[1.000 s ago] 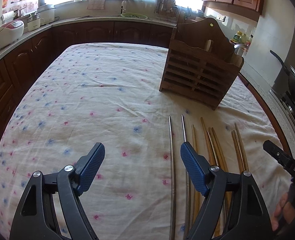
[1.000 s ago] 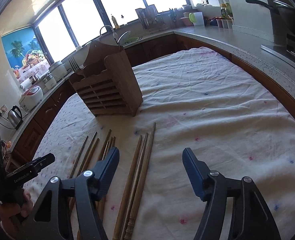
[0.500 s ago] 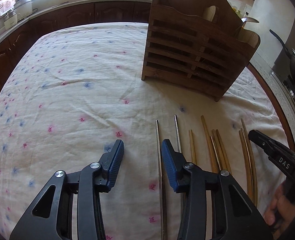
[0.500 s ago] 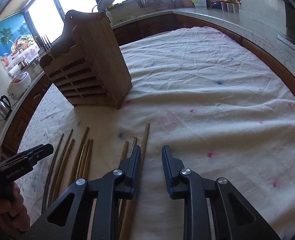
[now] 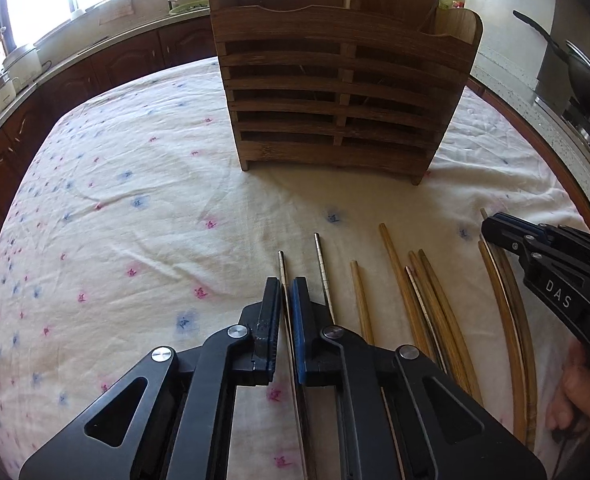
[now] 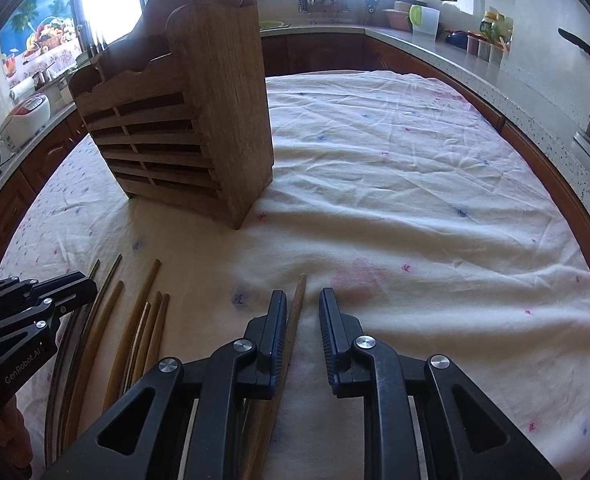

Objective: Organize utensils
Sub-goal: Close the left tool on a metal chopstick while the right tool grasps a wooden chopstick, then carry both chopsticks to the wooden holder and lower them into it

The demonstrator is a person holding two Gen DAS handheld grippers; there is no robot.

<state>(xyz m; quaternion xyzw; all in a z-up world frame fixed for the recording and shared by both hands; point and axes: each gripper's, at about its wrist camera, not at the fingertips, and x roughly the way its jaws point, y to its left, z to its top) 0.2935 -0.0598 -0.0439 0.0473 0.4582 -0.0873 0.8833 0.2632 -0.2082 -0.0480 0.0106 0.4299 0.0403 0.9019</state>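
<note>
Pickup step: left gripper clamps a steel chopstick, right gripper closing around a wooden chopstick, lift next toward the upper-frame holder.

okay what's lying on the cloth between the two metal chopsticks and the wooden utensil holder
Nothing: in the left wrist view, only bare flowered tablecloth separates the metal chopsticks' tips from the wooden holder.

Left gripper, lower centre of frame: jaws nearly together, pitched downward. Right gripper, lower centre: jaws closing, narrow gap remaining, pitched downward.
</note>
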